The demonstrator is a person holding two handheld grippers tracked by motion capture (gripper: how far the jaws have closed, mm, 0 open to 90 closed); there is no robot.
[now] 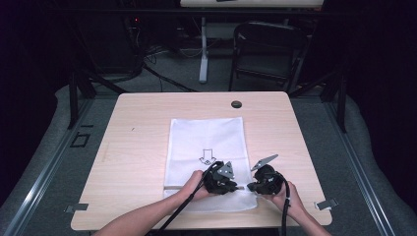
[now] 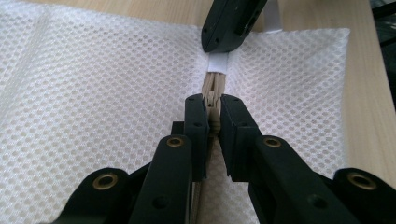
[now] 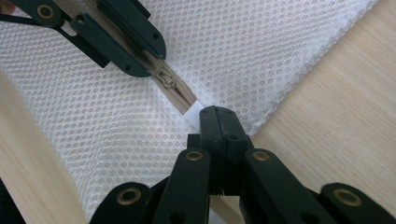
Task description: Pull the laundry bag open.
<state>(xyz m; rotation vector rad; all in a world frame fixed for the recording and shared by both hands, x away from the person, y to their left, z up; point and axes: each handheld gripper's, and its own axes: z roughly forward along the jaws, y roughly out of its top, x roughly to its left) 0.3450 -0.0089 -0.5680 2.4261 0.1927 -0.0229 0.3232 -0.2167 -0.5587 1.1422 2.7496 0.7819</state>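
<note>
Two grippers share our white mesh bag [image 1: 206, 147] lying flat on the surface [image 1: 133, 147]: the right gripper [image 3: 219, 122] pinches the white end tab [image 3: 194, 113] as anchor, while the left gripper [image 2: 213, 122] clamps what looks like the zipper slider [image 3: 167, 80], probably to pull it along.

high: above, fwd-down, far | gripper views: close, share mesh bag [image 2: 93, 93]

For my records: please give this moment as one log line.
left hand-held gripper: shut on zipper pull | right hand-held gripper: shut on white tab | mesh bag: flat
</note>
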